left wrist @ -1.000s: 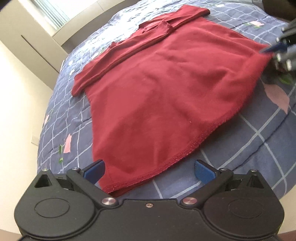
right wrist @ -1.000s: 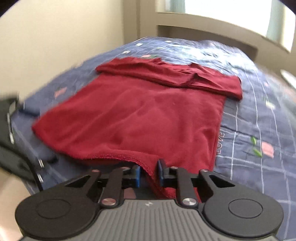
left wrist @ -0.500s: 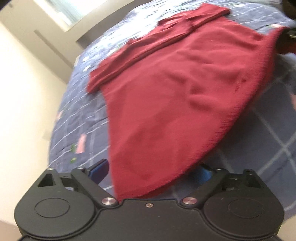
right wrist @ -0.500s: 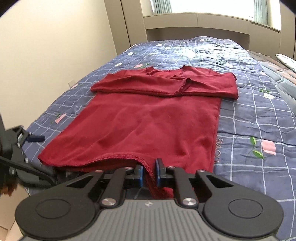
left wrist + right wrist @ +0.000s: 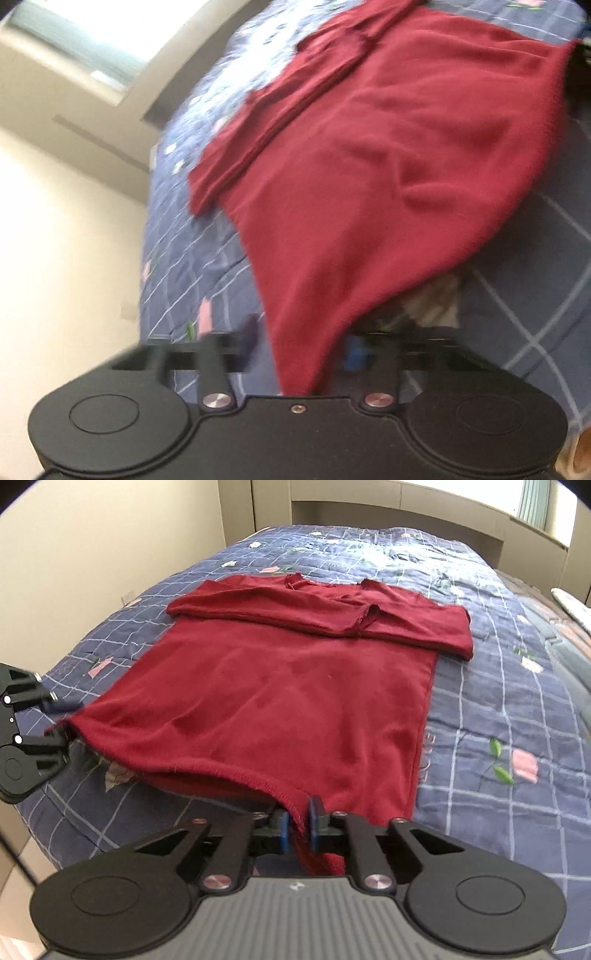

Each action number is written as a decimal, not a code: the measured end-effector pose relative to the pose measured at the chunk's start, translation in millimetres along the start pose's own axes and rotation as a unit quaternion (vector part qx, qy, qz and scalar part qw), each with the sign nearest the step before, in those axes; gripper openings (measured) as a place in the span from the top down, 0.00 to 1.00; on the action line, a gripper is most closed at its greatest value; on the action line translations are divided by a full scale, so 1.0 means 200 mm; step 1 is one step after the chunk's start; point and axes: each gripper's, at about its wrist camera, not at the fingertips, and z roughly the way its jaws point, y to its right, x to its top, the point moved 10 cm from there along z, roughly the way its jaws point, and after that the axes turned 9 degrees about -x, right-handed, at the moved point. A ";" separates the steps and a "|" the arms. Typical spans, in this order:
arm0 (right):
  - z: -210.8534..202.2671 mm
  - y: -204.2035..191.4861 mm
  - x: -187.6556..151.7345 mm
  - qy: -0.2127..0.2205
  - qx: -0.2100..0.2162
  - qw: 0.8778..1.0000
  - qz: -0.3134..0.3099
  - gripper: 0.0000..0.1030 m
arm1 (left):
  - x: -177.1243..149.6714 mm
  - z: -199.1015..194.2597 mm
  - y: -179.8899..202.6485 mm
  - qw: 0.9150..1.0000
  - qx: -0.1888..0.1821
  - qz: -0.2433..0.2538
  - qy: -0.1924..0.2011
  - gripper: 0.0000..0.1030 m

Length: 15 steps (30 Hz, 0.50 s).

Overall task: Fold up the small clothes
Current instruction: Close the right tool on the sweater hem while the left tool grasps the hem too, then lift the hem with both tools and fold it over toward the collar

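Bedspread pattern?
Blue bedspread, white grid lines, pink flowers; clearest in right wrist view.

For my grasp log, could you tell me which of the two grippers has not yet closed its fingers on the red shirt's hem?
The left gripper: its fingers stand apart around the red shirt corner, while the right gripper is pinched shut on the hem.

The bed (image 5: 517, 686) has bare quilt to the right of the red shirt (image 5: 295, 694) and far behind it. On the left, a wall (image 5: 92, 554) stands close to the bed
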 end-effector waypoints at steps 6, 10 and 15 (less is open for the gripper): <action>-0.17 0.03 0.09 0.006 -0.007 1.000 -0.009 0.95 | 0.07 -0.10 -0.02 0.999 -0.047 0.011 0.022 0.95; -0.29 0.05 0.11 0.004 0.000 1.000 -0.001 0.96 | 0.08 -0.23 -0.09 0.999 -0.041 -0.015 0.031 0.96; -0.52 0.03 0.14 0.009 0.007 1.000 0.006 0.96 | 0.09 -0.45 -0.20 0.995 -0.015 -0.081 0.051 0.96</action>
